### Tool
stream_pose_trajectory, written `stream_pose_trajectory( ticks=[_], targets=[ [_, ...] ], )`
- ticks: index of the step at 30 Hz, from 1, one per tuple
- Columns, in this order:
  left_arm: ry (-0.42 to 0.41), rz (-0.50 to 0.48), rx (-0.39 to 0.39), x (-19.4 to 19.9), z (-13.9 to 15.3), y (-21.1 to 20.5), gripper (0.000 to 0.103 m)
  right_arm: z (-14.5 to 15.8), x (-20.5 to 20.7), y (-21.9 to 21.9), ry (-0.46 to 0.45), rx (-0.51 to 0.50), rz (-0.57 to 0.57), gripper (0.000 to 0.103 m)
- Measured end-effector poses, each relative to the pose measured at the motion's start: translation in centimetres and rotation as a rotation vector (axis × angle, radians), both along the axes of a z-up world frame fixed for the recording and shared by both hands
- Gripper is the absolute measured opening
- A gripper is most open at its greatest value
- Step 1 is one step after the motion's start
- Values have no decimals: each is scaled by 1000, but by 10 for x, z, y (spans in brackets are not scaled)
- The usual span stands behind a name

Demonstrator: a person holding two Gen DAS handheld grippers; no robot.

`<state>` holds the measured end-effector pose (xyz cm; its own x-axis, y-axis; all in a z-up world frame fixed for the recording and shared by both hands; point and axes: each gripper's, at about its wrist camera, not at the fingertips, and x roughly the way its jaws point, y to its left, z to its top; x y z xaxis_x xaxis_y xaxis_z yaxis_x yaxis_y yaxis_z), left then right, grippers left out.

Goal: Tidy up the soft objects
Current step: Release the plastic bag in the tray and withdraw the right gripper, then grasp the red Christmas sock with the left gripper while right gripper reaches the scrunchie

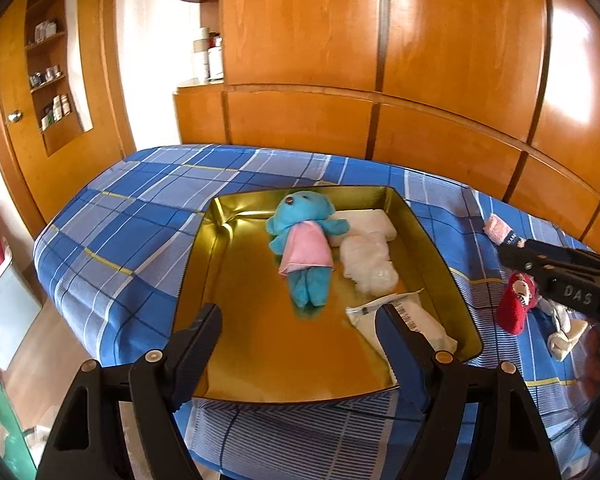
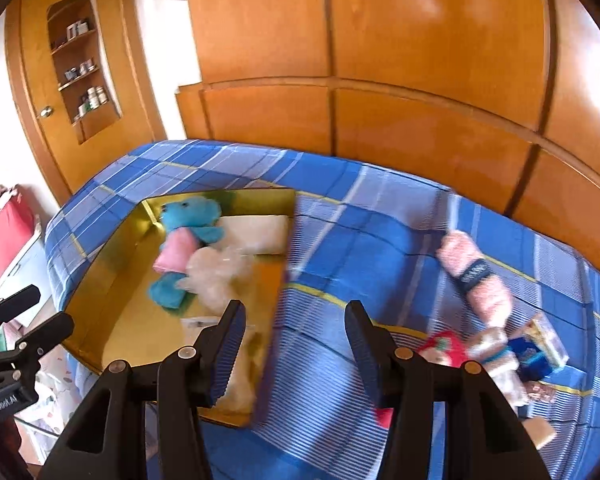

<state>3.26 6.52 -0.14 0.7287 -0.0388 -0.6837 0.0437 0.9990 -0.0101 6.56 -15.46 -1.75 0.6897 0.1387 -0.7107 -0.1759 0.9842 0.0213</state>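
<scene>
A gold tin tray (image 1: 204, 280) (image 2: 112, 280) lies on the blue plaid bed. In it lie a blue plush bear in a pink dress (image 1: 304, 240) (image 2: 188, 236), a white pad (image 1: 372, 224), a clear bag of white fluff (image 1: 368, 264) (image 2: 216, 272) and a packet with a syringe (image 1: 404, 316). My left gripper (image 1: 300, 320) is open and empty over the tray's near half. My right gripper (image 2: 294, 320) is open and empty over the bed right of the tray. A red plush (image 1: 514, 300) (image 2: 440, 346) and a pink yarn skein (image 2: 476, 276) lie on the bed.
Right of the tray on the bed lie a white knotted cloth (image 1: 564, 332), a speckled skein (image 2: 500, 364) and a blue box (image 2: 536, 348). A wooden wardrobe (image 1: 380, 40) stands behind the bed. A door with shelves (image 1: 56, 72) is on the left.
</scene>
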Motion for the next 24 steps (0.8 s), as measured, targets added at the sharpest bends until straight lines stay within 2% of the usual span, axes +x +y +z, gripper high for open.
stream_pose_trajectory(
  ticks=[4, 6, 14, 19, 24],
  targets=[
    [-1, -47, 16, 4, 2, -15, 79, 6, -6, -37, -14, 0, -71, 54],
    [-1, -81, 24, 5, 2, -24, 79, 8, -10, -57, -17, 3, -114, 61],
    [-2, -261, 60, 9, 4, -81, 79, 9, -32, -159, -18, 30, -350, 61],
    [12, -385, 86, 15, 1, -129, 80, -4, -45, -212, -8, 57, -481, 61],
    [33, -509, 126, 23, -14, -185, 80, -21, -54, -238, 6, 112, -556, 61]
  ],
)
